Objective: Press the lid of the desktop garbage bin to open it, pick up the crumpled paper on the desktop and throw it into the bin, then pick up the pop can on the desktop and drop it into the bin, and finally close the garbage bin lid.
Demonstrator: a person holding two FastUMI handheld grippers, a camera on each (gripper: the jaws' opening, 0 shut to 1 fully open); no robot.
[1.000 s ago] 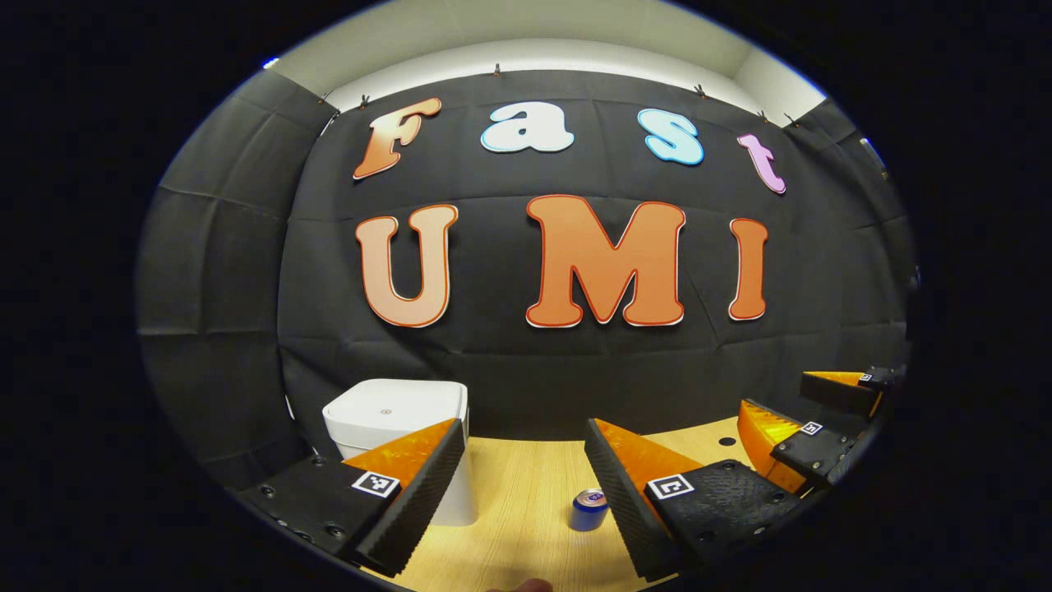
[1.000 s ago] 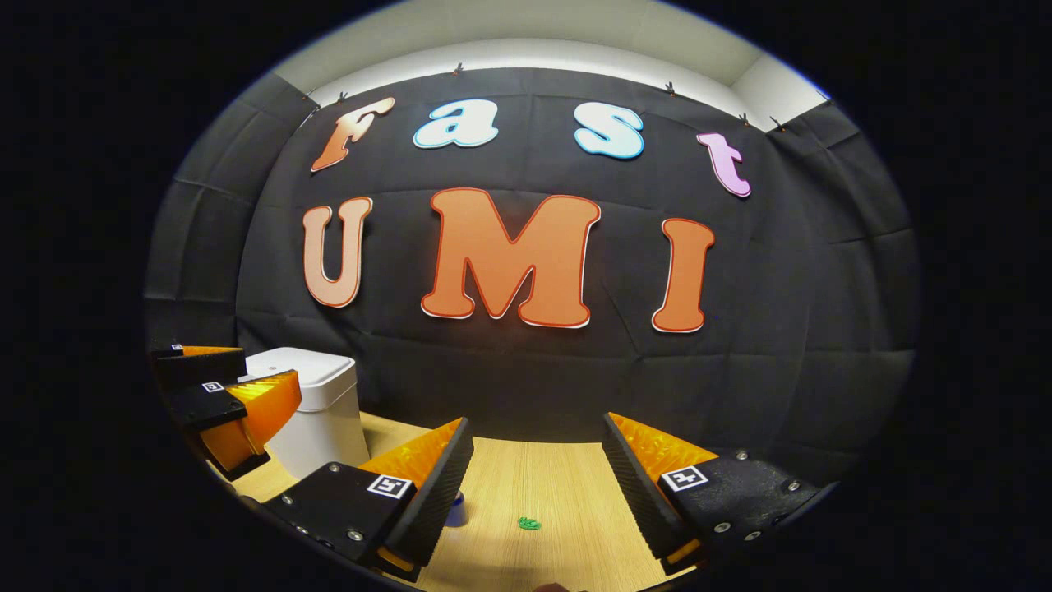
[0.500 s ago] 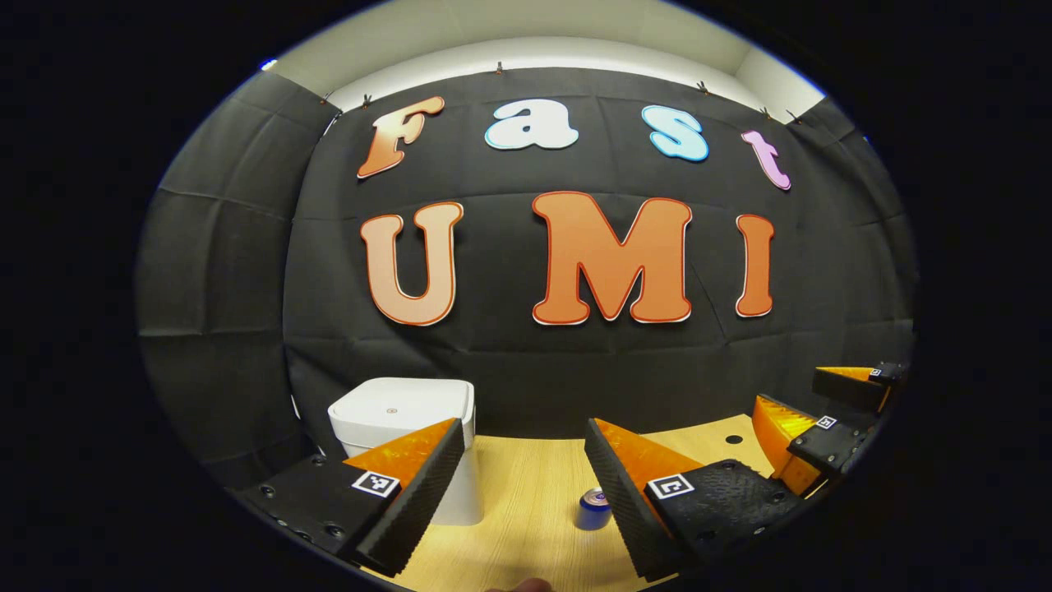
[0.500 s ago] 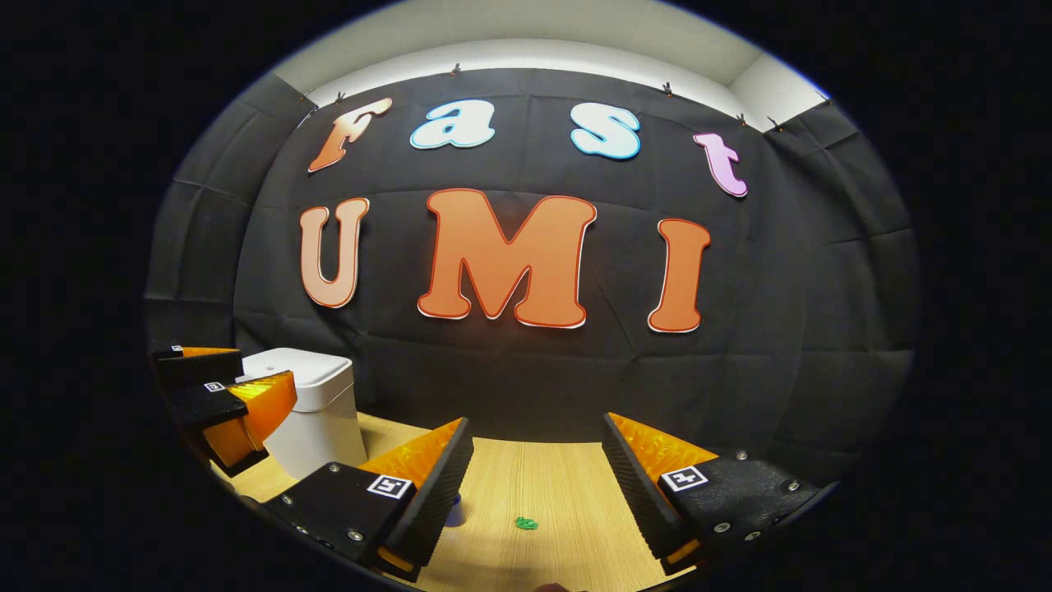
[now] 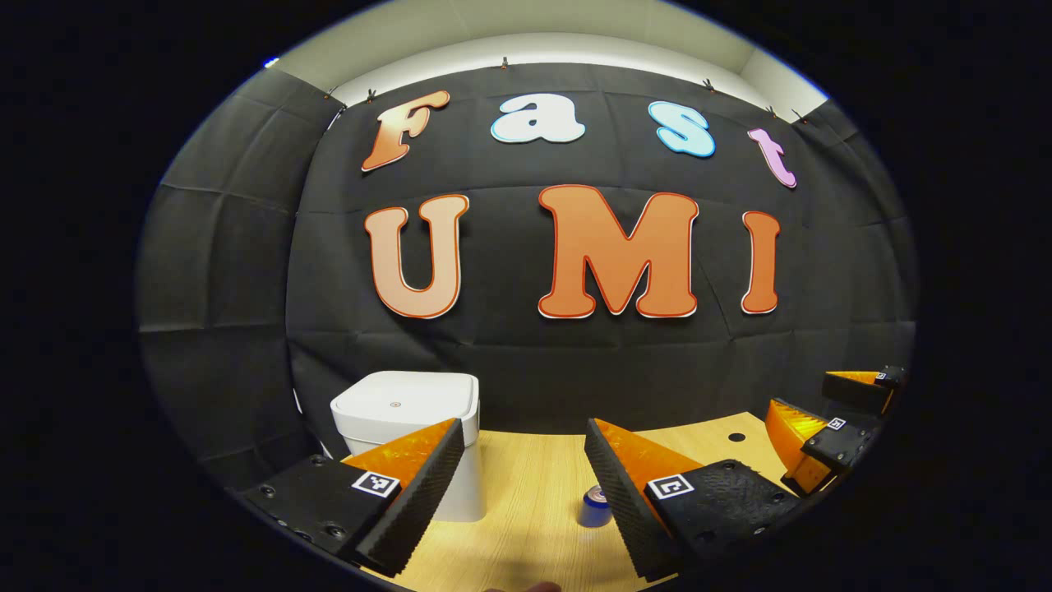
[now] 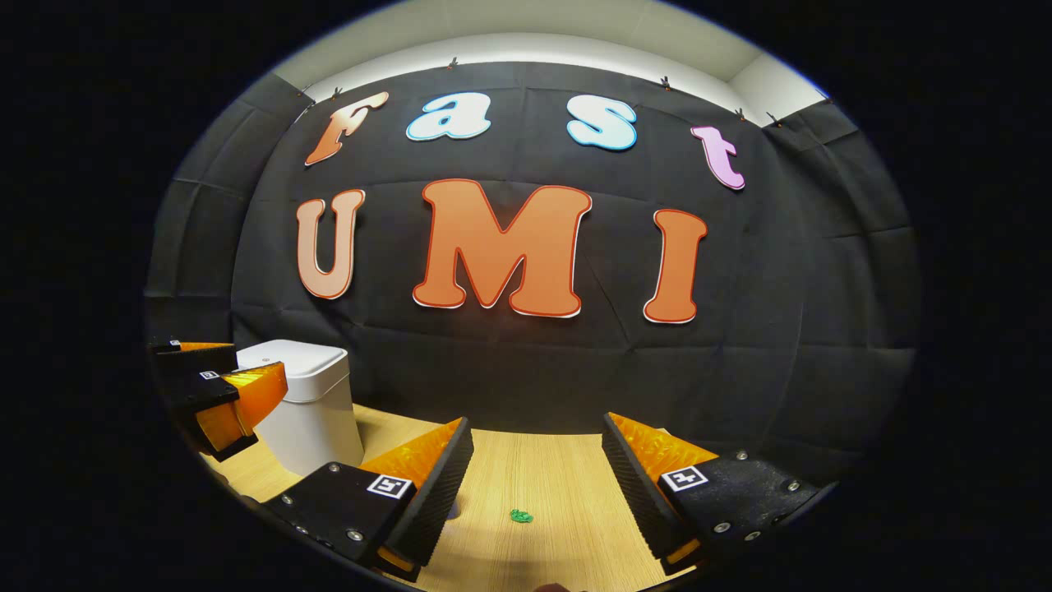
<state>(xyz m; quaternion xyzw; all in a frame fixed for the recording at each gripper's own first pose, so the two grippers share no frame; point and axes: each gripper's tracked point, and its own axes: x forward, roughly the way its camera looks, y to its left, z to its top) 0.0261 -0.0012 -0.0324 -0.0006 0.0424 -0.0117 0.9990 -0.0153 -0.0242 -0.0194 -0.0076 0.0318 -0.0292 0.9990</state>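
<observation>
My left gripper (image 5: 524, 485): jaws apart, holding nothing. My right gripper (image 6: 534, 481): jaws apart, holding nothing. Pop can (image 5: 593, 506): upright on the desktop (image 5: 526, 493), beside my left gripper's right finger. Crumpled paper (image 6: 520, 516): on the desktop between my right gripper's fingers. Garbage bin (image 5: 411, 427): far left, lid (image 5: 404, 400) down.

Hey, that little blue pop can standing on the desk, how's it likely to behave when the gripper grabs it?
The pop can stands upright on the wooden desk, so a sideways nudge would probably tip it, and it could then roll. It looks small and smooth-walled, so likely light and somewhat slippery. Squeezed hard, it may dent.
</observation>
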